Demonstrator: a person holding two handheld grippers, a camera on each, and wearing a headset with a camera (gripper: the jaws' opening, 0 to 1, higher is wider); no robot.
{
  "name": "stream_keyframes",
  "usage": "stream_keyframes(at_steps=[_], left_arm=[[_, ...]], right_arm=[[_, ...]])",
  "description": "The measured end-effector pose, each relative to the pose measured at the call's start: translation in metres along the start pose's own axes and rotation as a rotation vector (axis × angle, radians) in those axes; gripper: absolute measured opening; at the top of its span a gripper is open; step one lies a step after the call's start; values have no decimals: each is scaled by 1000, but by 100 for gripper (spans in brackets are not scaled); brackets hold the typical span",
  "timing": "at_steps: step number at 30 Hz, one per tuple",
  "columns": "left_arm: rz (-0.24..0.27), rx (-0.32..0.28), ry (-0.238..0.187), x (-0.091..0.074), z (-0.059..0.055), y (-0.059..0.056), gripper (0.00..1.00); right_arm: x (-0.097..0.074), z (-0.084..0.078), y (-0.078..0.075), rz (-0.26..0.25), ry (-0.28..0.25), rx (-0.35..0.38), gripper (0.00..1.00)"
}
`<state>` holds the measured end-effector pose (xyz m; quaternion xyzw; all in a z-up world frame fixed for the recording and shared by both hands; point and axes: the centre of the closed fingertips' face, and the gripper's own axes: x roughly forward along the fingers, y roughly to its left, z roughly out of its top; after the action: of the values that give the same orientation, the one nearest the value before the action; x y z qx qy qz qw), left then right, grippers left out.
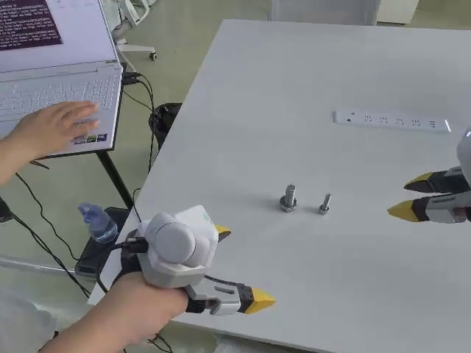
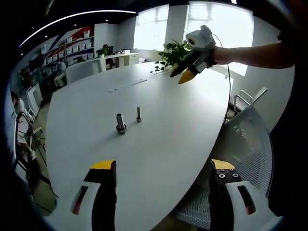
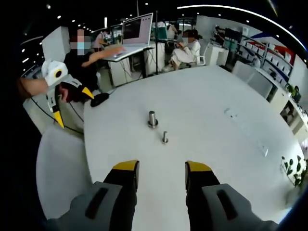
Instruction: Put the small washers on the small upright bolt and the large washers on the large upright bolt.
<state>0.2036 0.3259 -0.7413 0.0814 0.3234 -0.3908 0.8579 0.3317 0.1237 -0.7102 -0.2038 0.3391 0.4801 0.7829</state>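
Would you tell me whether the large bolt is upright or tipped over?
Upright: the large bolt stands on end on the white table.

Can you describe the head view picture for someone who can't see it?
A large bolt and a small bolt stand upright side by side on a white table, between the left tongs and right tongs, both open.

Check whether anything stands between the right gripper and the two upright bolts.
Nothing visible does. Bare table lies between the right gripper and the small bolt, with the large bolt beyond it. The power strip sits off aside.
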Motion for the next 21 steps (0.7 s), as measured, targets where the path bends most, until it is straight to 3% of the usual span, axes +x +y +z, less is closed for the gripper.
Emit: stream_keyframes(at_steps=[1, 8, 13, 17, 19, 21], left_arm=[[1, 0, -1, -1, 0, -1, 78], [-1, 0, -1, -4, 1, -7, 78], [-1, -5, -17, -7, 4, -10, 79], [6, -36, -56, -12, 11, -9, 81], [3, -77, -103, -15, 18, -9, 83], [8, -77, -114, -18, 19, -8, 83]], right_arm=[[-4, 3, 5, 7, -31, 14, 40], [-25, -2, 33, 26, -105, 61, 44], [-40, -5, 48, 13, -177, 117, 48], [-47, -14, 57, 0, -190, 147, 50], [-52, -20, 61, -13, -200, 153, 52], [-57, -24, 65, -17, -220, 177, 54]])
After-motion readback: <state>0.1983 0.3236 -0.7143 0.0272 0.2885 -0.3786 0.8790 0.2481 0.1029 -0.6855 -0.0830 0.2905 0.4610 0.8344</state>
